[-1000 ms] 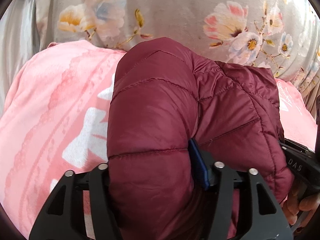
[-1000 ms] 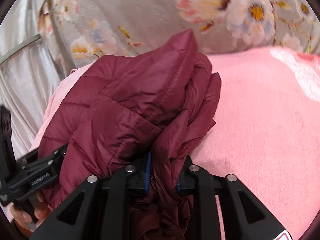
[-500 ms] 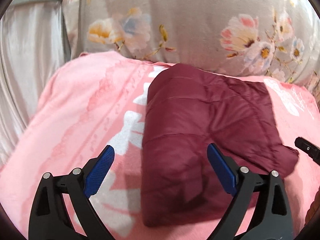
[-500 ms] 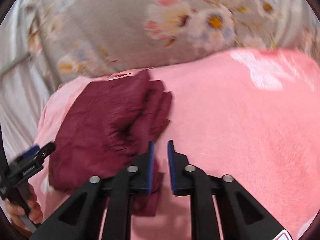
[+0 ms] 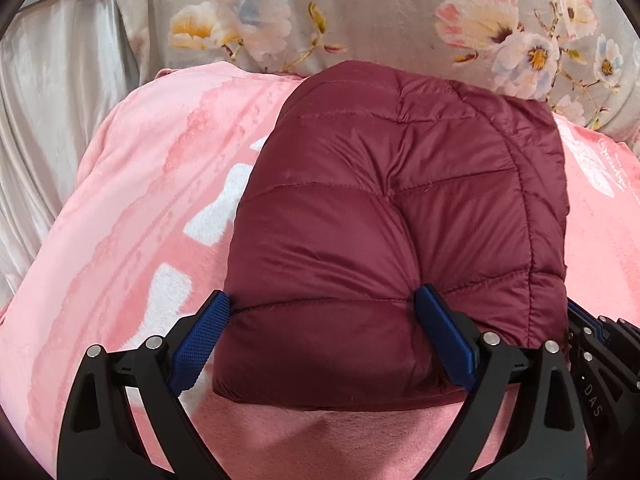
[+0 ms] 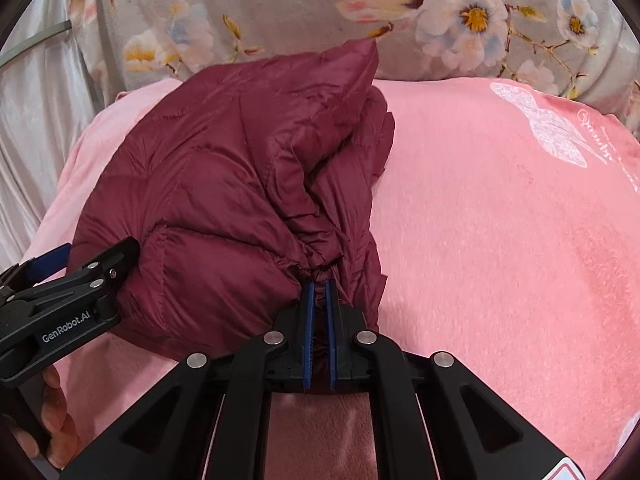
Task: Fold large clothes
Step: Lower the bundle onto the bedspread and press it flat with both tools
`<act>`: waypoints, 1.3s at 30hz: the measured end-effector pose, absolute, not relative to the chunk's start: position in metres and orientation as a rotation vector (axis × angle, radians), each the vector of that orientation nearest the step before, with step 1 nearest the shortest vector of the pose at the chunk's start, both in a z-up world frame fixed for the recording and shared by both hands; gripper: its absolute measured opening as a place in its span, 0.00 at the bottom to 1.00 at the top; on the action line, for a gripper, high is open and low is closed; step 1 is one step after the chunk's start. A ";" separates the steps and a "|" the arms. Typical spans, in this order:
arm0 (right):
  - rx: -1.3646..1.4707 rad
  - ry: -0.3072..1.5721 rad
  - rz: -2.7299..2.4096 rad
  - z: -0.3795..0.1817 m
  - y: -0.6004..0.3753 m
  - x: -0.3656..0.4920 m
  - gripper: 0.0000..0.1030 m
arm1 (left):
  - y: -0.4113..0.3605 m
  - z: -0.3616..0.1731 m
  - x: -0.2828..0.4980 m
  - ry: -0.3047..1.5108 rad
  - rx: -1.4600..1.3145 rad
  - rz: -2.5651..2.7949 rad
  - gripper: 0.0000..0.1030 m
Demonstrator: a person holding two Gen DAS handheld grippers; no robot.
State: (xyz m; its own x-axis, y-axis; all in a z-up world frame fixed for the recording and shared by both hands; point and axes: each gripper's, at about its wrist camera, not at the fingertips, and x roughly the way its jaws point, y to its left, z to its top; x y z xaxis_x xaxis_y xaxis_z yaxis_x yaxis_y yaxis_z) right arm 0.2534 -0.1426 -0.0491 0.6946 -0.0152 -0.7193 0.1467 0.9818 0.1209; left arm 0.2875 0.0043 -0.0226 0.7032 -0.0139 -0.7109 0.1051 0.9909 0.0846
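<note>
A folded maroon quilted puffer jacket (image 5: 392,216) lies on a pink blanket (image 5: 160,200). My left gripper (image 5: 324,312) has its blue pads wide apart on either side of the jacket's near left part, the pads touching the fabric without pinching it. In the right wrist view the jacket (image 6: 224,184) bunches up at the left. My right gripper (image 6: 319,286) is shut on a gathered edge of the jacket at its near right corner. The left gripper's body (image 6: 68,292) shows at the left edge of that view.
A grey floral pillow or cover (image 5: 360,12) lies behind the jacket. Silvery fabric (image 5: 52,92) hangs at the far left. The pink blanket (image 6: 500,220) stretches to the right with a white butterfly print (image 6: 552,128). A hand (image 6: 52,412) holds the left gripper.
Half a second ago both grippers were off the jacket. Now both have moved forward onto its near edge; the right one has pinched the fabric, and the left one straddles it.
</note>
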 end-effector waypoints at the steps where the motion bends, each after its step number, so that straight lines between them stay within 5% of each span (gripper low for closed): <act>1: 0.176 0.801 -0.089 -0.050 -0.143 0.254 0.04 | 0.003 -0.024 0.287 0.784 0.127 -0.063 0.90; 36: 0.164 0.792 -0.107 -0.055 -0.140 0.255 0.04 | 0.000 -0.034 0.284 0.748 0.150 -0.023 0.96; 37: 0.166 0.777 -0.116 -0.053 -0.141 0.252 0.06 | 0.002 -0.033 0.283 0.742 0.143 -0.026 0.95; 39: 0.160 0.738 -0.163 -0.047 -0.142 0.243 0.29 | 0.005 -0.030 0.278 0.722 0.131 -0.025 0.95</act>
State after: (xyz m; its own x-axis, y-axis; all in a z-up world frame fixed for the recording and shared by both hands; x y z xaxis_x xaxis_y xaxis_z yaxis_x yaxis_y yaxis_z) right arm 0.2430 -0.1419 -0.0468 0.7284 -0.0905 -0.6791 0.2032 0.9752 0.0880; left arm 0.2783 0.0052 -0.0300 0.7504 0.0222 -0.6606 0.0684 0.9915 0.1110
